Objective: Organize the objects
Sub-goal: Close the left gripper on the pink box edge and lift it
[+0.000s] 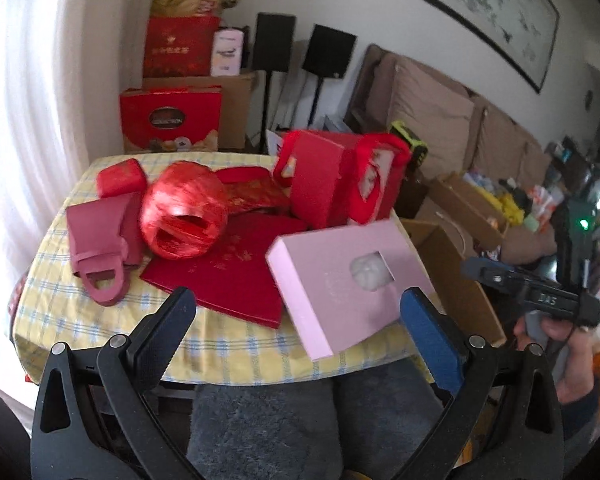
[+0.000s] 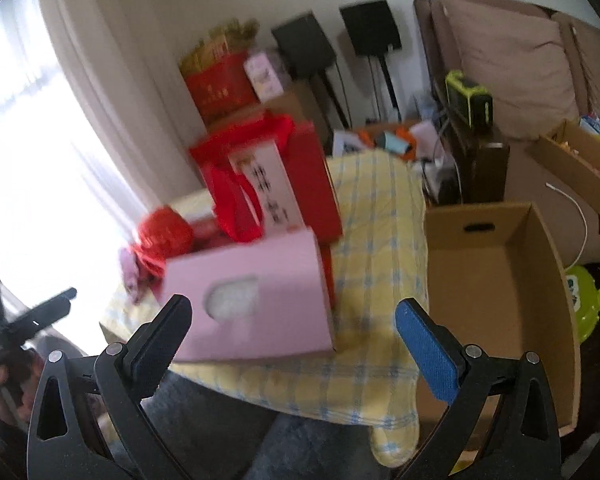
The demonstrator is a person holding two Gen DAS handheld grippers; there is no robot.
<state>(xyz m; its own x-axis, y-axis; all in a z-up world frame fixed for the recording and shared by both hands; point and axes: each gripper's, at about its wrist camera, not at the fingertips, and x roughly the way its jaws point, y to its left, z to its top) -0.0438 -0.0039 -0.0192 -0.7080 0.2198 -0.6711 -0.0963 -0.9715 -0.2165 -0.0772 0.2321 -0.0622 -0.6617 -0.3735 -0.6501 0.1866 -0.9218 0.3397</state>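
Both two-finger grippers hang with their fingers spread wide and nothing between them at the near edge of a small table covered in a yellow-and-blue checked cloth (image 1: 228, 344). The left gripper (image 1: 296, 312) and the right gripper (image 2: 292, 320) each point toward a flat pink cardboard box with a cut-out window showing something white (image 1: 340, 280), which lies just ahead of the fingertips on the cloth, one corner over the table's near edge. To the right of the right gripper, beside the table, stands an open brown cardboard carton (image 2: 496, 280). Left of the left gripper lies a dark pink paper gift bag with loop handles (image 1: 100, 244) on its side. Past the pink box sit a flat red folder with gold print (image 1: 236, 276) and a shiny red ball of plastic twine (image 1: 184, 212). Farther on, a red gift bag with red ribbon handles (image 1: 340, 184) stands at the table's far side.
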